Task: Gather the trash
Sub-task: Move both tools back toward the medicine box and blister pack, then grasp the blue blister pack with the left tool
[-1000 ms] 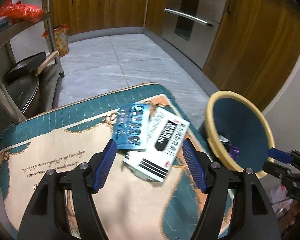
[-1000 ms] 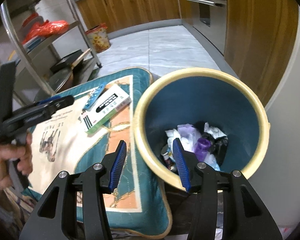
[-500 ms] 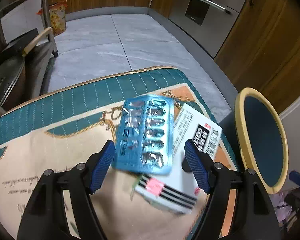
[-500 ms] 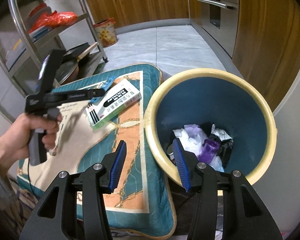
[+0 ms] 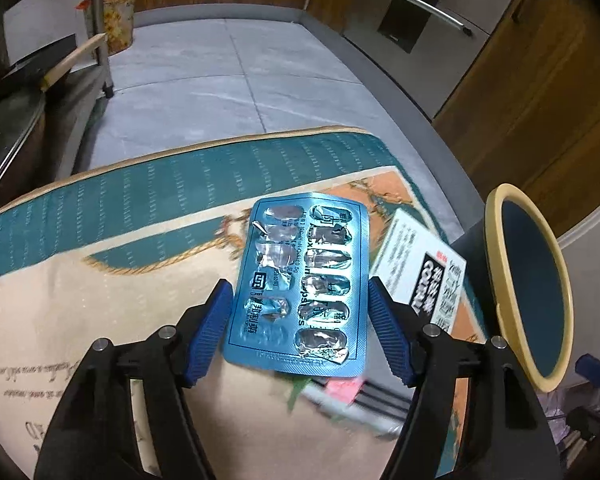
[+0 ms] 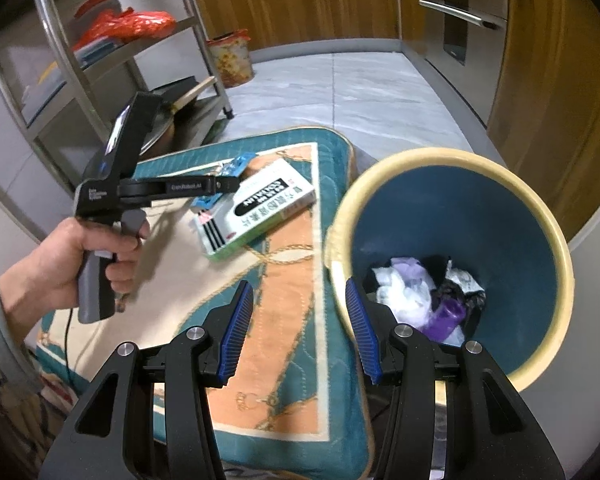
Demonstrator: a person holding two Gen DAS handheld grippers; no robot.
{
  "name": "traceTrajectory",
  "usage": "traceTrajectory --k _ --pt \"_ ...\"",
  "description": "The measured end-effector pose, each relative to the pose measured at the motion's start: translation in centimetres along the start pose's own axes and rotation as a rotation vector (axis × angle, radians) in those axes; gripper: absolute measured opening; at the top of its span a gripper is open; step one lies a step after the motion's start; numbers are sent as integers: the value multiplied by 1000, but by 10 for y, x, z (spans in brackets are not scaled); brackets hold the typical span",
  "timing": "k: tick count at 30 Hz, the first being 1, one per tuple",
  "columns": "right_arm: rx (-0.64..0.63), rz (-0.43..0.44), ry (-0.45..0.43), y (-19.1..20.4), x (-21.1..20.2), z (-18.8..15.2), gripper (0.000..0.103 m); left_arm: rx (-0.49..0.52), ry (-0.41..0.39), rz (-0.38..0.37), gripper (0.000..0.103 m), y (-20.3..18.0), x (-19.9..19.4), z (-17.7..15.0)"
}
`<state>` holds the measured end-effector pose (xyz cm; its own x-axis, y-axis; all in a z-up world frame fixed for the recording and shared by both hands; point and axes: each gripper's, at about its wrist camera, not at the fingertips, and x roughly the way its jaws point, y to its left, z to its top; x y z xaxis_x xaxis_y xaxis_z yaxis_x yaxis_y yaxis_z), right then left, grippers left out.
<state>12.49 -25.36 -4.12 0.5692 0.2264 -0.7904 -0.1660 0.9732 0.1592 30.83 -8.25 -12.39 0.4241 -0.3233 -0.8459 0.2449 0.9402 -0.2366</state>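
Note:
A blue blister pack (image 5: 304,280) with torn foil lies on top of a white medicine box (image 5: 420,276) on a teal and cream cushion (image 5: 100,280). My left gripper (image 5: 300,320) points down at the pack. Its jaws are closing, with the pack between them and the pads right at its two long edges. In the right wrist view a hand holds that gripper (image 6: 224,178) over the box (image 6: 260,208). A yellow-rimmed blue bin (image 6: 440,156) with crumpled trash (image 6: 420,292) stands right of the cushion. My right gripper (image 6: 296,320) is open and empty above the cushion's edge, beside the bin's rim.
A steel shelf rack (image 6: 100,60) with a red bag and pans stands at the left. A floral bag (image 6: 230,60) sits on the grey tiled floor beyond the cushion. Wooden cabinets and an oven (image 6: 460,20) line the back and right.
My left gripper has come down and forward, so the blister pack now fills the space between its jaws. The right gripper has drifted slightly, and the bin sits further right in its view.

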Motion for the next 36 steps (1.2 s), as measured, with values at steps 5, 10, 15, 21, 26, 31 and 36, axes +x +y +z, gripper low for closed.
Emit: traceTrajectory --k 5,10,15,21,26,31,36 --pt "6 38 1 13 3 7 50 16 -28 -4 35 -1 -27 -7" --pt "1 57 7 28 6 10 50 76 -5 30 34 0 -38 -22" --pt "-7 71 15 40 7 11 50 84 1 30 35 8 -46 -32" --pt "31 103 43 46 18 15 50 103 -4 54 61 17 -53 -43" --pt "35 112 50 53 22 16 50 138 -24 91 78 21 -55 -42" --pt "38 99 55 52 24 16 50 196 20 96 81 17 -35 -38" --pt "49 89 67 47 29 17 50 235 46 136 81 16 -16 -40"
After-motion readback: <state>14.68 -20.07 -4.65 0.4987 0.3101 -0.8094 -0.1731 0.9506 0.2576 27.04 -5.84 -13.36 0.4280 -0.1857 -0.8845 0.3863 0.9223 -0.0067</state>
